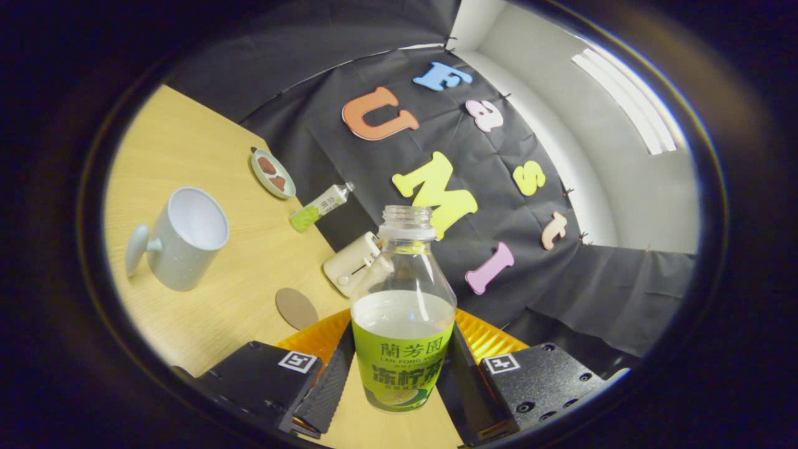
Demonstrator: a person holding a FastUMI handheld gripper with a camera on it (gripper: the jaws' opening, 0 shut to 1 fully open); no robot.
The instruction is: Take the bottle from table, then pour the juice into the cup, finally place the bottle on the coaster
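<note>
You have the bottle (402, 312) clamped between the two fingers (324, 386), the gripper (389, 380) closed on its green-labelled lower half, one pad pressing each side. The grip sits low on the body, which I judge keeps the open neck clear for pouring. The cap is off, and pale juice fills it to about the top of the label. The whole scene tilts, so you appear to be carrying the bottle lifted and leaning. On the label you can read "LAN FONG" in Latin letters under larger Chinese characters; the rest is too small.

Just beyond the left finger, the round brown coaster (297, 308) lies flat on the wooden table (187, 143), waiting for the final set-down. Farther left stands the white cup (181, 240), empty, mouth open, handle on its left: your pouring target, well apart from the bottle. Behind the bottle sits a small cream box (350, 265). Farther still, a second small bottle (321, 206) and a small dish (272, 173) holding reddish pieces rest near the far edge.
</note>
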